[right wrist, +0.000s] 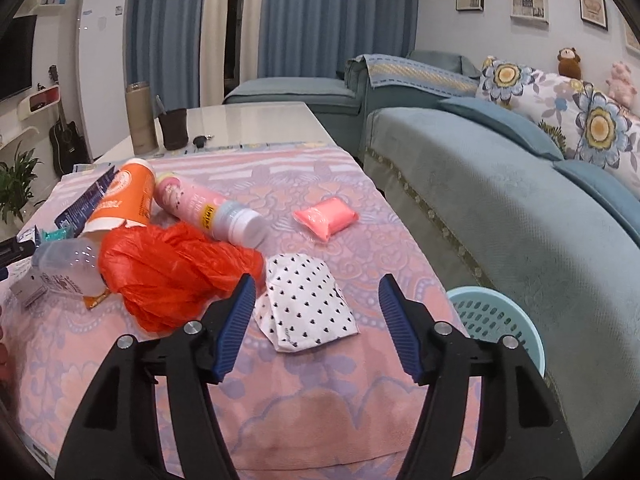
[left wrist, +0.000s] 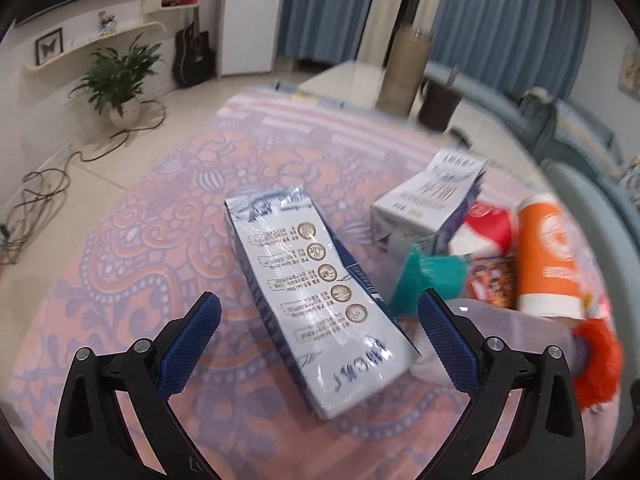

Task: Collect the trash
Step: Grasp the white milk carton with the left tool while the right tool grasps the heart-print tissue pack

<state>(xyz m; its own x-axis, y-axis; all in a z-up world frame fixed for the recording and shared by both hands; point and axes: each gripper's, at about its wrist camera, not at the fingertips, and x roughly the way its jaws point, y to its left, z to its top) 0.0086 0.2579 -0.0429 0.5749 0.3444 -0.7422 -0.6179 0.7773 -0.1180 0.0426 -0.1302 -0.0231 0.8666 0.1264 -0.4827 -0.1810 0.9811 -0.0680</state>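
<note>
My left gripper [left wrist: 320, 320] is open, its blue pads either side of a long white-and-blue carton [left wrist: 316, 300] lying flat on the patterned cloth. Behind it lie a second carton [left wrist: 428, 204], a teal wrapper [left wrist: 424, 276], an orange paper cup [left wrist: 548, 256] and a clear plastic bottle [left wrist: 516, 332]. My right gripper [right wrist: 316, 316] is open above a white packet with black hearts [right wrist: 304, 300]. To its left lie a crumpled red plastic bag [right wrist: 172, 268], a pink bottle [right wrist: 208, 208] and the orange cup [right wrist: 124, 200]. A pink packet [right wrist: 326, 218] lies farther back.
A light blue basket [right wrist: 496, 320] stands on the floor between the table and a blue sofa [right wrist: 500, 200]. At the table's far end stand a tall tan tumbler [right wrist: 140, 116], a dark cup [right wrist: 175, 128] and keys [right wrist: 200, 141]. A plant [left wrist: 116, 76] and cables lie on the floor at left.
</note>
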